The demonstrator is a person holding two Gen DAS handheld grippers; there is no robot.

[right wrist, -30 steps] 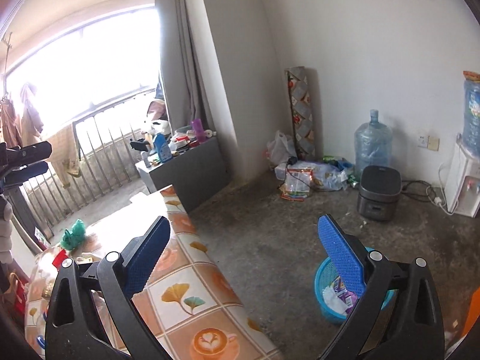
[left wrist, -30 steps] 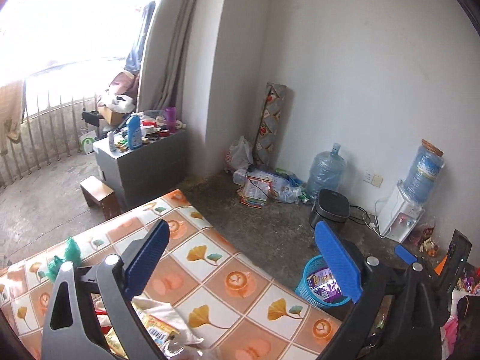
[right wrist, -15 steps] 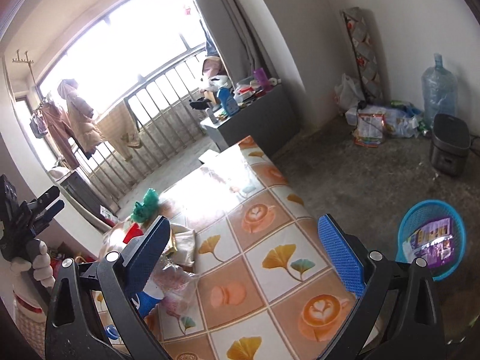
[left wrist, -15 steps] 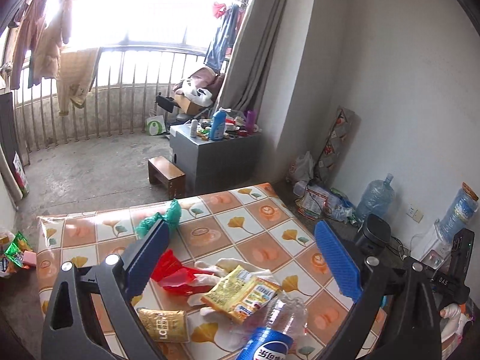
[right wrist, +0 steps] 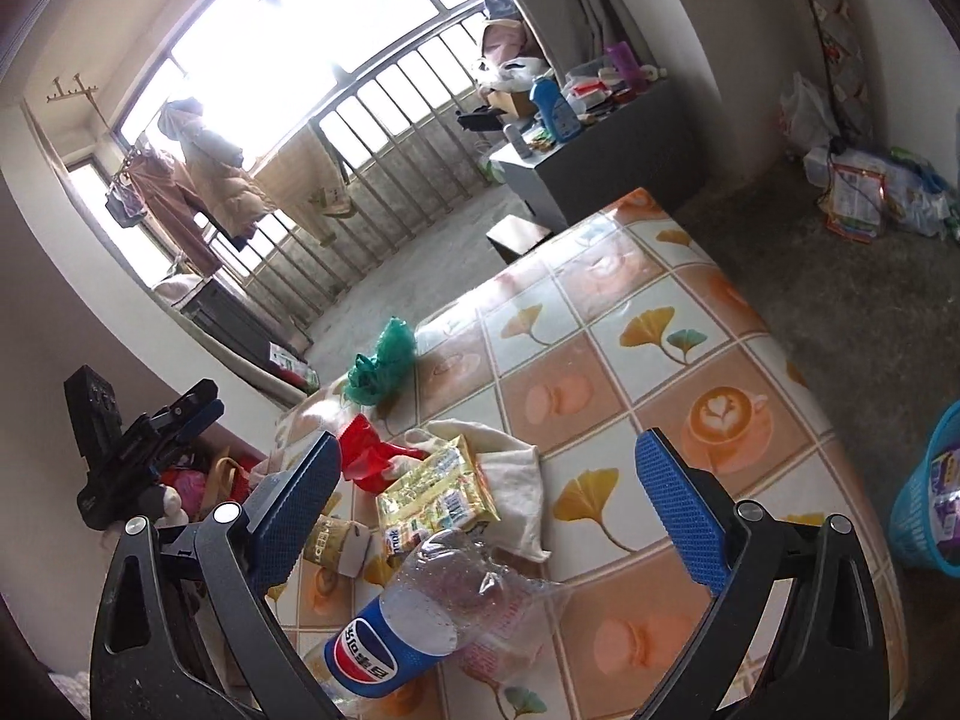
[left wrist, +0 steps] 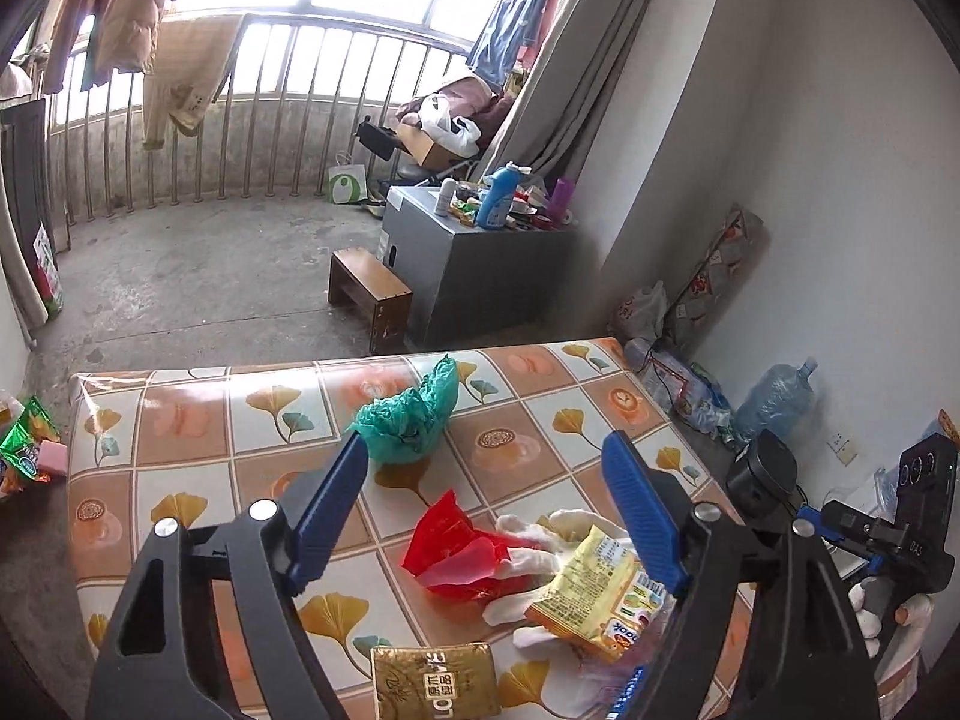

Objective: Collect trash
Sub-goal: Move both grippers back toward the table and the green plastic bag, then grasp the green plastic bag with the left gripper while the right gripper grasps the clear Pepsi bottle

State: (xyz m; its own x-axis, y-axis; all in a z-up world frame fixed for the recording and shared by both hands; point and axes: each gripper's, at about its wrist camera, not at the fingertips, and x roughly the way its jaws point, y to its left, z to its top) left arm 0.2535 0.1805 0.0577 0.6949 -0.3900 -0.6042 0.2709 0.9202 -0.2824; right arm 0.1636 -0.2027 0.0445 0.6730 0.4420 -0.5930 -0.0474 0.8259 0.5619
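Observation:
Trash lies on the tiled-pattern table [left wrist: 198, 420]: a green plastic bag [left wrist: 408, 417], a red plastic scrap [left wrist: 459, 549], a yellow snack packet [left wrist: 594, 597], a gold wrapper [left wrist: 435, 681] and white cloth [left wrist: 540, 534]. My left gripper [left wrist: 486, 516] is open and empty, just above the red scrap. In the right wrist view my right gripper [right wrist: 486, 516] is open and empty above the yellow packet [right wrist: 438, 492], with a crushed Pepsi bottle [right wrist: 420, 624] below it. The green bag [right wrist: 384, 363] and red scrap [right wrist: 366, 453] also show there. The blue trash basket [right wrist: 927, 498] stands on the floor at right.
A grey cabinet [left wrist: 474, 276] with bottles and a small wooden stool [left wrist: 369, 294] stand beyond the table. Water jugs [left wrist: 774, 396], a black cooker [left wrist: 762, 471] and bags line the right wall. Snack packets [left wrist: 24, 450] lie on the floor at left. A balcony railing [left wrist: 240, 114] lies beyond.
Both grippers have swung left from the floor and blue basket toward the table, coming in lower over the trash pile. Both stay open and empty.

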